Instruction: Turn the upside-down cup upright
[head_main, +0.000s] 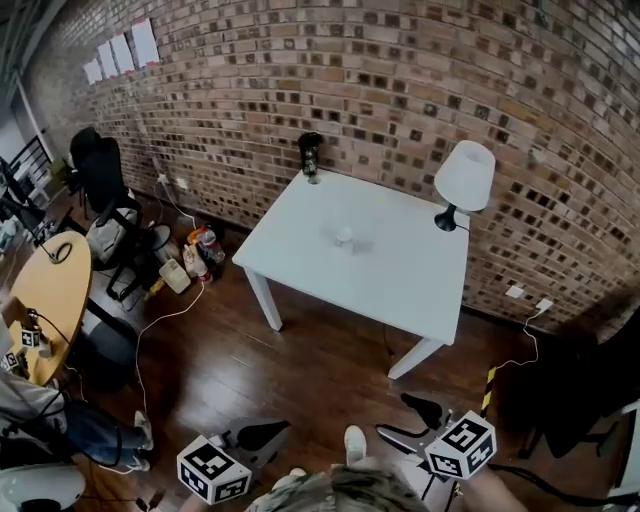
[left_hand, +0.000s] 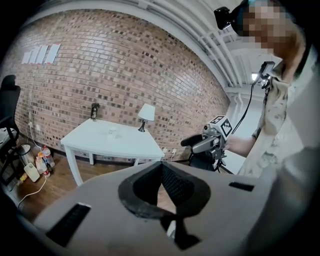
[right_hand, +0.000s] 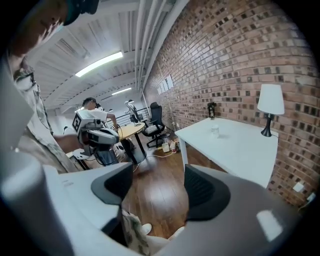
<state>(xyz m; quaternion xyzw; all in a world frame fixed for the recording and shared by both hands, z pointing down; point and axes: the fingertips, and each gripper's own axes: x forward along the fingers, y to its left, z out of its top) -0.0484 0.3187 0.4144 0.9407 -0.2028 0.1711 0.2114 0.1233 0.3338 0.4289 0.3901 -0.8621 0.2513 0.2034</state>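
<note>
A small clear cup (head_main: 343, 237) stands near the middle of the white table (head_main: 400, 275), far ahead of both grippers; it is too small to tell which way up it is. The cup also shows in the left gripper view (left_hand: 112, 131) and the right gripper view (right_hand: 215, 130). My left gripper (head_main: 268, 434) hovers over the wooden floor at the bottom left, its pads meeting at the tips (left_hand: 162, 165) with nothing held. My right gripper (head_main: 412, 422) hangs at the bottom right, jaws wide apart (right_hand: 159, 181) and empty.
A white lamp (head_main: 463, 180) and a dark object (head_main: 310, 155) stand at the table's back by the brick wall. A round wooden table (head_main: 50, 295), black office chair (head_main: 105, 185), floor clutter (head_main: 190, 262) and cables lie left. A person's legs (head_main: 95, 435) show lower left.
</note>
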